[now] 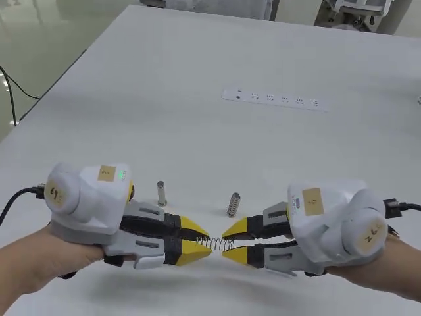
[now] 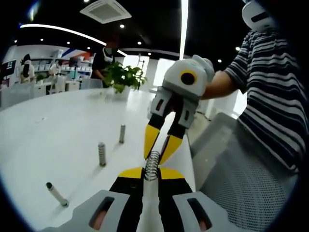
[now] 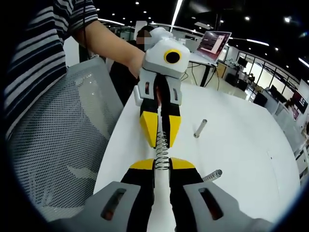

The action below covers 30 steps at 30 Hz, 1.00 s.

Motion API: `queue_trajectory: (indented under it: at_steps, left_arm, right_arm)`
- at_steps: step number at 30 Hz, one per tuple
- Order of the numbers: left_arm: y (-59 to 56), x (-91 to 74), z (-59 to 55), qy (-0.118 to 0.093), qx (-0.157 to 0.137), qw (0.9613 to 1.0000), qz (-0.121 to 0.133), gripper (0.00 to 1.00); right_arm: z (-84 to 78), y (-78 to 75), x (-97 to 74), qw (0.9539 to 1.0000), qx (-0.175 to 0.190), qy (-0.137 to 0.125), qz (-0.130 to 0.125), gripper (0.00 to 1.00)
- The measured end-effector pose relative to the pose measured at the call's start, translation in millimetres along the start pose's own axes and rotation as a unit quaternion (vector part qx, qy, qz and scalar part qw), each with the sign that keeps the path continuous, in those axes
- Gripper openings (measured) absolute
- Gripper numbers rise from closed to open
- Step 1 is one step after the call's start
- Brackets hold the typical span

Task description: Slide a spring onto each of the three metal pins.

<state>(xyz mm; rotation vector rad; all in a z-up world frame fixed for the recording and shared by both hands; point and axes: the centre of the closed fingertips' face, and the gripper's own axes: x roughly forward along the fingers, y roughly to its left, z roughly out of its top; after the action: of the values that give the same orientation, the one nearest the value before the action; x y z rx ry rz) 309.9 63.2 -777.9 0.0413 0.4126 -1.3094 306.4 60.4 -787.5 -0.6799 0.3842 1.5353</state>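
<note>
Spring (image 1: 217, 244) is held in the air just above the table (image 1: 197, 99), near its front edge, spanning the gap between the two tools; left gripper (image 1: 205, 241) is clamped on one end, right gripper (image 1: 225, 241) on the other; tips face each other and nearly meet.

Bare pin (image 1: 161, 193) stands upright just behind the left gripper; second pin (image 1: 235, 195) stands behind the gap between the tips and wears a fitted spring (image 1: 233, 207); third pin (image 2: 122, 134) stands bare, farther off in the left gripper view. My reading: one of three done, two to go.

Step in hand looks like a handover or re-grip, to set the spring up for a pin. To do it well:
- only one gripper should let go, and only once the other has a firm bite; a thin spring flicks away if pinched at the very tip
- hold it by the side near one end, so the bore at the other end is open
- turn it upright, bring the open end over the top of the nearer bare pin, line up bore and pin before lowering
- lower gently; release once the coils are well down the pin
- keep clear of the second pin while moving
</note>
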Motion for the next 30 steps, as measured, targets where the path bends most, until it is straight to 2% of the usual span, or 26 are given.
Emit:
queue_trajectory:
  at_steps: [7, 13, 18, 25, 30]
  left_arm:
    - [-4.1, 3.0, 2.5, 0.003, 0.002, 0.9999, -0.014, 0.02]
    - [-3.4, 5.1, 4.2, 0.003, 0.003, 0.9998, -0.018, 0.02]
    - [-2.0, 4.6, 7.0, 0.000, 0.003, 0.9998, -0.020, 0.02]
    - [-6.2, 5.5, 5.3, 0.008, 0.005, 0.9995, -0.032, 0.02]
    - [-7.0, 4.4, 3.8, 0.012, 0.004, 0.9994, -0.032, 0.02]
  right_arm:
    - [-2.8, 1.5, -2.2, 0.9996, 0.028, -0.003, 0.000, 0.08]
    - [-4.5, 0.7, -4.8, 0.9993, 0.036, -0.006, -0.007, 0.12]
    - [-15.1, 3.0, -5.4, 0.9986, 0.052, 0.001, -0.012, 0.17]
    - [-15.4, 4.0, -5.4, 0.9979, 0.063, -0.004, -0.014, 0.15]
    - [-13.2, 3.5, -4.9, 0.9981, 0.061, -0.006, -0.009, 0.08]
